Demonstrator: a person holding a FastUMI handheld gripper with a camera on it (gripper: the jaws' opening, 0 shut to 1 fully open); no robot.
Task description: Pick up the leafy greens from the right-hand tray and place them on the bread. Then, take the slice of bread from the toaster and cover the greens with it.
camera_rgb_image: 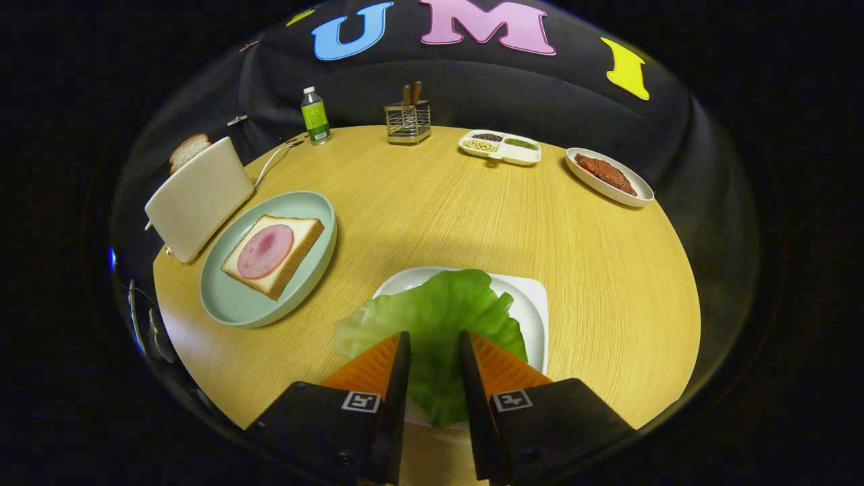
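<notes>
Leafy greens [432, 317] are lying across the near white tray [533, 304], with the gripper [435, 344] fingers sitting either side of the leaf; whether they are pinching it cannot be told. Ham-topped bread [273, 253] is resting on the green plate [229, 304] to the left, beside the toaster [199, 199] holding a slice [187, 150].

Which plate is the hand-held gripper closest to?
The white tray under the lettuce, right at the hand-held gripper; its fingers straddle the leaf. The other plates sit farther away.

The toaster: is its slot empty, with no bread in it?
No. A slice of bread sticks up from the top of the toaster, left of the plate.
</notes>
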